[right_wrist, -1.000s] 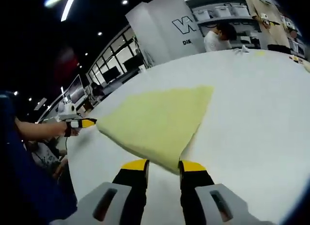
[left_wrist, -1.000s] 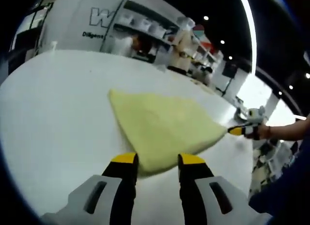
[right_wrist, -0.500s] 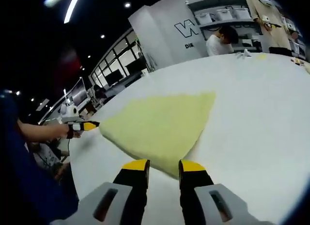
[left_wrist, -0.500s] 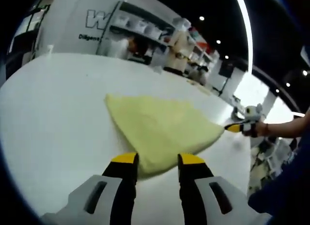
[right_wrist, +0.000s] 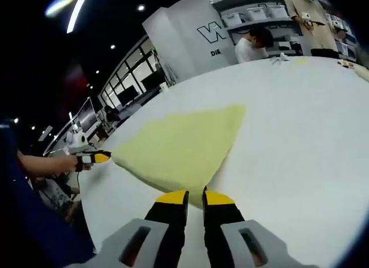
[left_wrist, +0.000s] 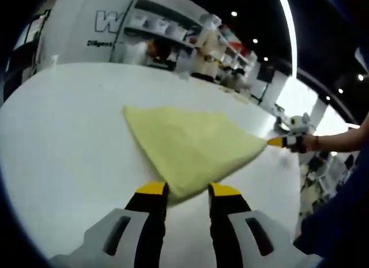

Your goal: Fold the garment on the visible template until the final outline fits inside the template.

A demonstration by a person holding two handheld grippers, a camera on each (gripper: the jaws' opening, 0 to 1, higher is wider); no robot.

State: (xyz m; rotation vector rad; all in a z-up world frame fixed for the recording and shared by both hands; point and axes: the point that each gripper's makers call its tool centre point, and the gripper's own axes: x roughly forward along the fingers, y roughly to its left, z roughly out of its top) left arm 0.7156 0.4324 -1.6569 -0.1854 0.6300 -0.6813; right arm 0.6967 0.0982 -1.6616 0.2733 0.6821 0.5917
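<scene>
Garment (left_wrist: 187, 150): yellow cloth lying flat on the white table (left_wrist: 63, 141), spread as a rough triangle between the two grippers. Left gripper (left_wrist: 188, 190) sits at the near corner of the cloth, jaws apart with the corner lying between the yellow tips; gap slightly narrower than half a second ago, but I cannot tell whether the cloth is pinched yet. Right gripper (right_wrist: 195, 196) at the opposite corner has closed markedly over the last second: tips now nearly pressed together on the cloth's edge, which I judge to be a grip being taken. Meaning: both corners are being secured for a fold, not yet lifted. No template outline is discernible on the table. Containers: shelf bins (right_wrist: 245, 15) in the background, contents too blurred to tell.
</scene>
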